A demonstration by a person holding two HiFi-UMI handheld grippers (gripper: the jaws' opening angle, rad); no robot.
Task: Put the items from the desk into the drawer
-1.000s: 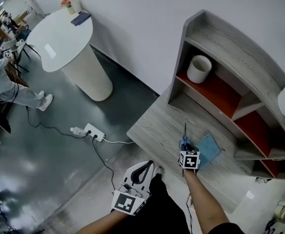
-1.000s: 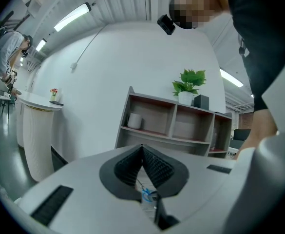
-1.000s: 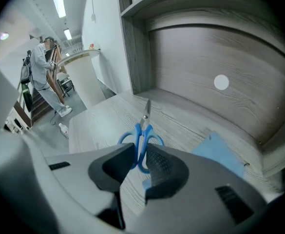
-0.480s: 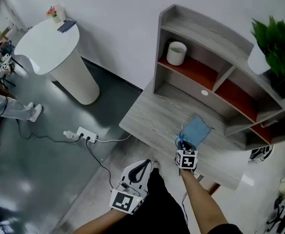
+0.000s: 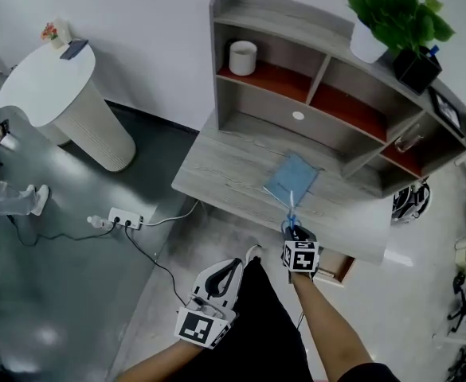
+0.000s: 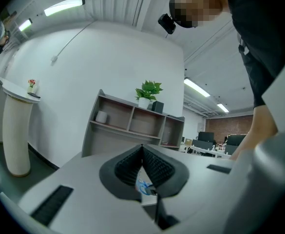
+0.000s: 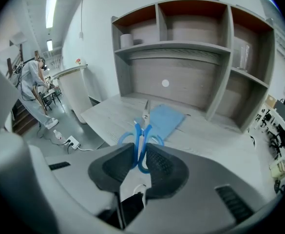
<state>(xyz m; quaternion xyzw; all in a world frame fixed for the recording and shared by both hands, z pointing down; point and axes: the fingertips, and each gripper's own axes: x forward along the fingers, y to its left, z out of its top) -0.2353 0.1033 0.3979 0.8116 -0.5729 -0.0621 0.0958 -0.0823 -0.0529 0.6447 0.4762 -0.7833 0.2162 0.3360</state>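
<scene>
Blue-handled scissors (image 7: 143, 126) clamped in the right tool (image 7: 141, 147), blades pointing away toward the shelf (image 7: 181, 45); left tool (image 6: 142, 150) closed.

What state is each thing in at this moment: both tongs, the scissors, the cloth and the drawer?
Left tongs: shut, nothing between them.
Right tongs: shut on the scissors, gripping the blue handles.
Scissors: blades closed, pointing toward the cloth.
Cloth: lying flat on the desk.
Drawer: appears pulled partly open below the desk's front edge.
</scene>
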